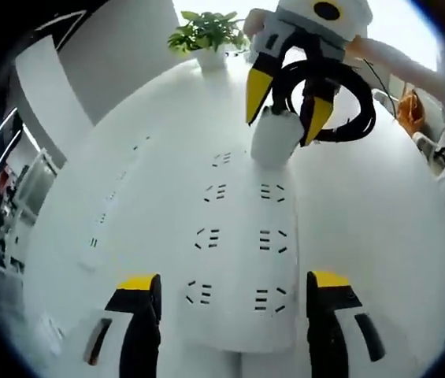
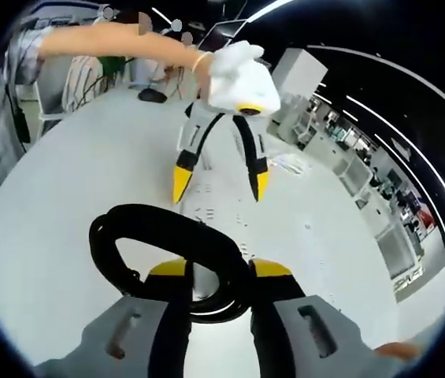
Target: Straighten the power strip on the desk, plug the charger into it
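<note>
White table (image 1: 380,228) spans most of the left gripper view, curved by the fisheye. White power strip (image 1: 238,252) lies flat on it, center frame, running from the bottom edge up toward the middle; 2 columns of sockets visible, 4 rows. 2nd, slimmer white strip (image 1: 116,197) sits left of it, well apart, angled up-right.

Left claw (image 1: 234,303): yellow-tipped jaws at bottom of frame, spread wide to either side of the power strip's near end, nothing between them. In the right gripper view it shows upper center (image 2: 218,185), jaws apart, pointing down at the strip, held by a white-gloved hand (image 2: 242,75).

Right claw (image 1: 285,118): top center of the left gripper view, jaws clamped on the white charger (image 1: 276,135), which stands at the strip's far end; can't tell if the prongs are seated. Black coiled cable (image 1: 340,102) loops off the charger to the right. In the right gripper view the same cable (image 2: 167,244) arcs over the jaws at lower center.

Potted plant (image 1: 206,35) at top of the left gripper view, on the table's far edge.
</note>
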`<act>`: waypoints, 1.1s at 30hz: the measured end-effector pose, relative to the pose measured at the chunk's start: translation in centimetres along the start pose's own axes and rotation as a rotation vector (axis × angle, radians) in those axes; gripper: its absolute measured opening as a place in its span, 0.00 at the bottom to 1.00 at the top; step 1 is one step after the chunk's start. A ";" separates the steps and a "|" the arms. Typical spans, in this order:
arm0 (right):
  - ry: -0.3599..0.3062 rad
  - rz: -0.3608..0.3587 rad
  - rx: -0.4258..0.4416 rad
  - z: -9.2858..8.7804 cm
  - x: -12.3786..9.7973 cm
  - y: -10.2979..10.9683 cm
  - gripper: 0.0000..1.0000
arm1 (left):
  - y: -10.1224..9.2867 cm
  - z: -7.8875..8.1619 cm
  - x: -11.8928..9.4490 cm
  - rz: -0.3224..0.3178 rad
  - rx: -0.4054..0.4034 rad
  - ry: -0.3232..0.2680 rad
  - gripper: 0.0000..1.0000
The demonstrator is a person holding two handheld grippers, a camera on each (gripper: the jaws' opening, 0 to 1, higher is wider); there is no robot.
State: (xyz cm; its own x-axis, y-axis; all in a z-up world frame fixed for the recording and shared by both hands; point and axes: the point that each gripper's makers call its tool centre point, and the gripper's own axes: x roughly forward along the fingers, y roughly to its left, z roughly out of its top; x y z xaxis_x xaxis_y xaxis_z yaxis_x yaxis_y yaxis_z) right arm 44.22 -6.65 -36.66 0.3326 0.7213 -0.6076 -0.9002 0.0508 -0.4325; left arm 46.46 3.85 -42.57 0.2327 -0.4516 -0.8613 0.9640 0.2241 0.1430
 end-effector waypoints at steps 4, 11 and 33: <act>-0.001 -0.001 0.004 0.0 0.0 0.0 0.26 | -0.1 -0.5 0.3 -0.035 -0.030 0.054 0.76; -0.004 0.002 0.002 0.0 0.1 0.1 0.26 | 0.1 -0.7 0.9 -0.051 -0.030 0.108 0.73; 0.000 0.003 0.001 0.1 0.3 0.3 0.25 | -1.8 -1.3 0.8 -0.130 0.007 0.283 0.66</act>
State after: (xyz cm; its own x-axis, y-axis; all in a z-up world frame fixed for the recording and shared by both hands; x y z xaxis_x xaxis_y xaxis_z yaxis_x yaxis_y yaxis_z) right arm 44.06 -6.36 -36.94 0.3299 0.7217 -0.6086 -0.9015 0.0494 -0.4300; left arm 44.79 4.21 -44.17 0.0631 -0.2175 -0.9740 0.9846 0.1732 0.0251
